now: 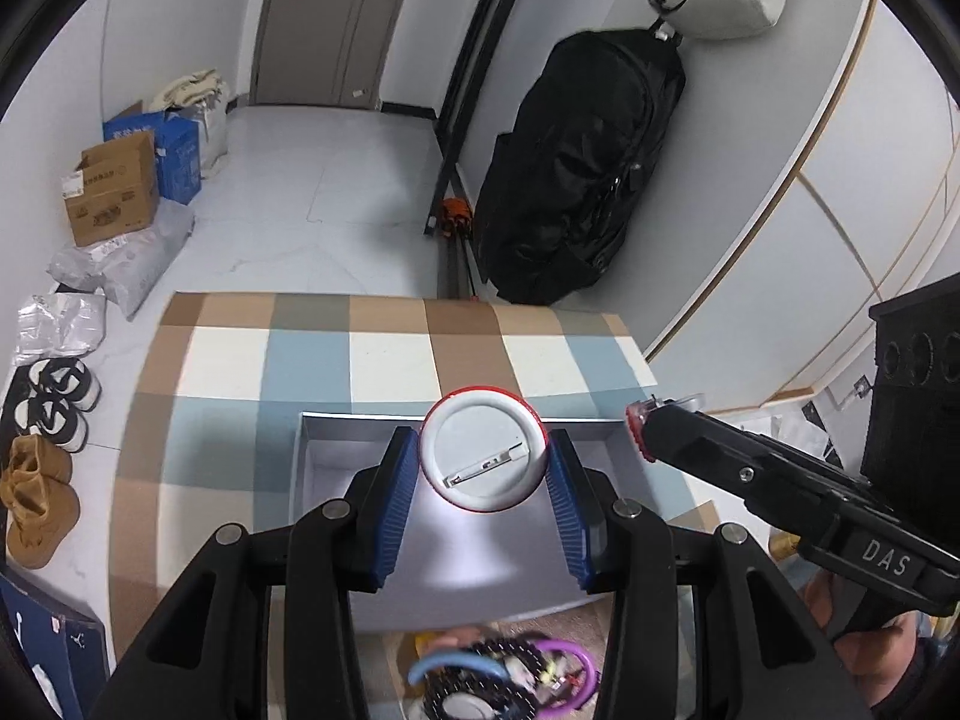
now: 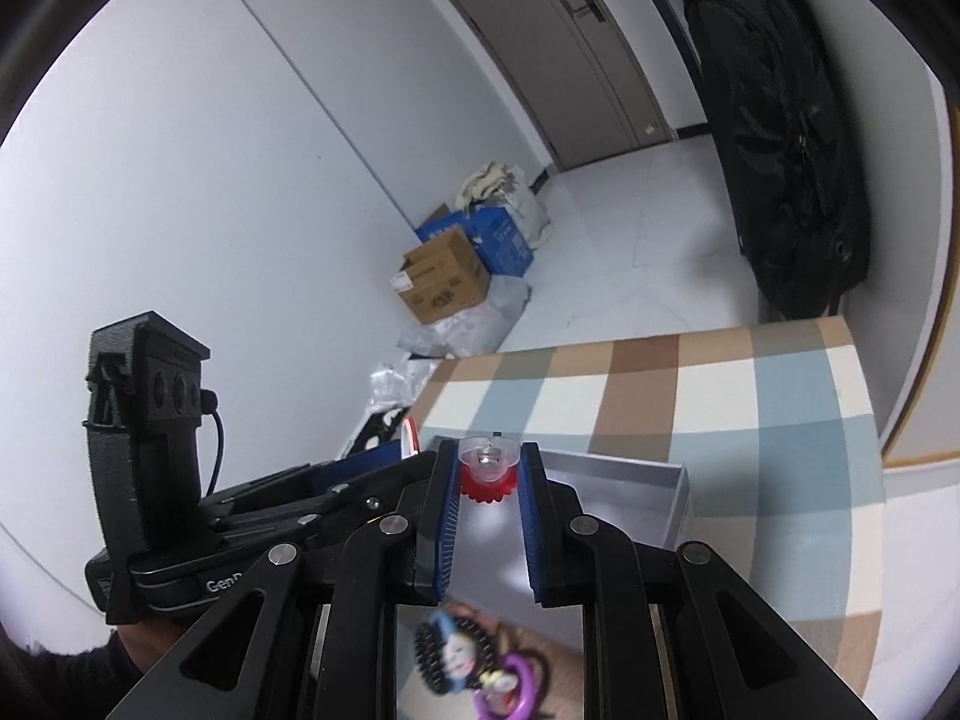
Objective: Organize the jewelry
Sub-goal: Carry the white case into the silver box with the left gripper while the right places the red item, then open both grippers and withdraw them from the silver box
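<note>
My left gripper (image 1: pixel 483 457) is shut on a round pin badge (image 1: pixel 483 450), white back with a red rim and a metal pin, held above the open grey box (image 1: pixel 312 468). My right gripper (image 2: pixel 489 465) is shut on a small red toothed ornament with a clear plastic top (image 2: pixel 487 468); it also shows in the left wrist view (image 1: pixel 639 426), to the right of the badge. A heap of jewelry and hair ties (image 1: pixel 504 678), blue, purple and black, lies blurred below the grippers; it also shows in the right wrist view (image 2: pixel 474 666).
The box stands on a checked blue, brown and white tablecloth (image 1: pixel 384 354). Behind the table are a black bag (image 1: pixel 576 168), cardboard boxes (image 1: pixel 114 186) and shoes (image 1: pixel 54 396) on the floor. The left gripper's body (image 2: pixel 150 480) fills the left of the right wrist view.
</note>
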A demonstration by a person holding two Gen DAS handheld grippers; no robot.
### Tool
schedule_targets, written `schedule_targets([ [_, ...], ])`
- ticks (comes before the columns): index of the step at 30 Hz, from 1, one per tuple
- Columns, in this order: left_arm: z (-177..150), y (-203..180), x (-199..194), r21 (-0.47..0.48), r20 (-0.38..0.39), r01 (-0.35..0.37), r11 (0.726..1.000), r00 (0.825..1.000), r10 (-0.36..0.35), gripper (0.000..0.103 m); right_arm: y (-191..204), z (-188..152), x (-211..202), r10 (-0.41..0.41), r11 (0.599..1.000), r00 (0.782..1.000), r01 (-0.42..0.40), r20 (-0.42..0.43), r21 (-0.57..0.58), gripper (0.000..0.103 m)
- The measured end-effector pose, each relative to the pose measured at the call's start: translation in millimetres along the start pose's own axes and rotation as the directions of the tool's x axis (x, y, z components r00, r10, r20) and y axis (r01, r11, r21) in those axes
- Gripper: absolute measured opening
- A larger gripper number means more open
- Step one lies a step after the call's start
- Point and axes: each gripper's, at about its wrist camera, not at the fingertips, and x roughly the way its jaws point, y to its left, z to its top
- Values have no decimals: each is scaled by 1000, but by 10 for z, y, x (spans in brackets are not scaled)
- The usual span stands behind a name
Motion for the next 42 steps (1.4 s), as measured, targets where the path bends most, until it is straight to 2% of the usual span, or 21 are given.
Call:
schedule_targets([
  [6,46,121,177,-43,-58,19,999,998,-22,37,-224,-11,245,10,998,999,-7,-50,68,18],
  [10,59,104,261,-68,-97,57,996,993,-64,37,-267,12,307,3,997,997,3,-80,74,18],
  [15,40,34,335,-50,-128,63,997,989,-69,37,-317,0,370,2,996,993,8,-121,84,18],
  [19,36,68,415,-84,-165,49,995,984,-63,37,-372,-24,405,-12,993,990,28,-144,114,18],
  [21,39,98,432,-110,-177,70,991,980,-89,41,-370,-19,374,-19,993,990,35,-137,116,20],
  [23,36,125,403,-135,-163,109,985,978,-130,56,-358,1,301,-17,993,994,29,-106,114,22],
  [24,37,125,383,-140,-154,121,983,978,-143,60,-360,13,289,-13,993,995,25,-99,113,26],
  [26,35,106,324,-136,-134,127,983,980,-145,65,-369,17,244,-19,993,996,29,-84,119,43],
  [27,26,97,301,-126,-123,122,984,983,-137,65,-385,18,226,-21,991,997,31,-78,126,47],
  [29,20,83,268,-110,-114,116,987,985,-128,67,-422,17,162,-6,989,998,14,-60,148,47],
  [34,-6,134,171,-110,-82,102,989,990,-111,67,-473,6,45,-49,985,999,52,-22,162,72],
  [38,-39,149,109,-108,-68,49,993,996,-56,67,-475,-22,7,-37,983,999,38,-8,179,75],
  [42,-104,173,17,-123,-58,35,992,997,-42,67,-404,-85,-26,-27,988,1000,26,5,153,84],
])
